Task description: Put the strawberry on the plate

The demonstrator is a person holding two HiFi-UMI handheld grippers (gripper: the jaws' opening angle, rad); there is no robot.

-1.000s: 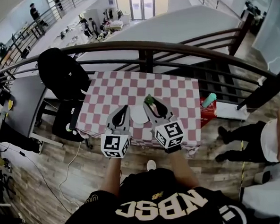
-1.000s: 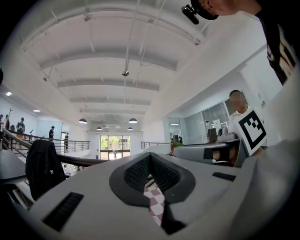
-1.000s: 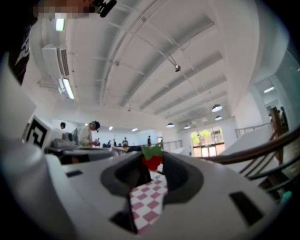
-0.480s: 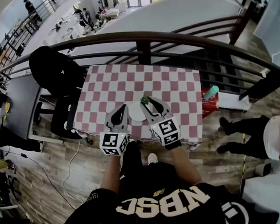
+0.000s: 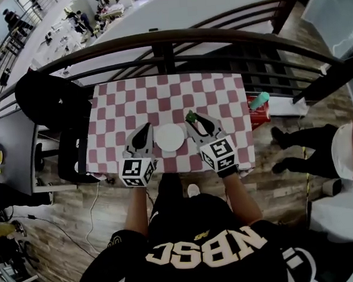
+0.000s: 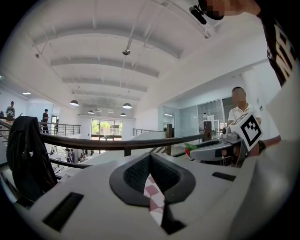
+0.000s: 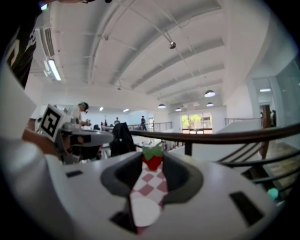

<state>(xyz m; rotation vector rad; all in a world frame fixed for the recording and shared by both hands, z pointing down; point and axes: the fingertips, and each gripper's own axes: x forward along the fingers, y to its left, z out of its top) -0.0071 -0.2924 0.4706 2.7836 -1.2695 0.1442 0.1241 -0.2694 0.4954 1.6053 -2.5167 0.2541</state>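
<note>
One red strawberry [image 7: 153,161] with green leafy cap.

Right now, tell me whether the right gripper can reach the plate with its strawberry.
Probably yes: the plate lies just beside the right gripper holding the strawberry, with only bare tablecloth between them.

One round white plate [image 5: 169,137], one small red strawberry with a green cap [image 7: 153,159], one red-and-white checked desk [image 5: 120,105], two grey tongs, left tongs [image 5: 145,128] and right tongs [image 5: 194,118].
</note>
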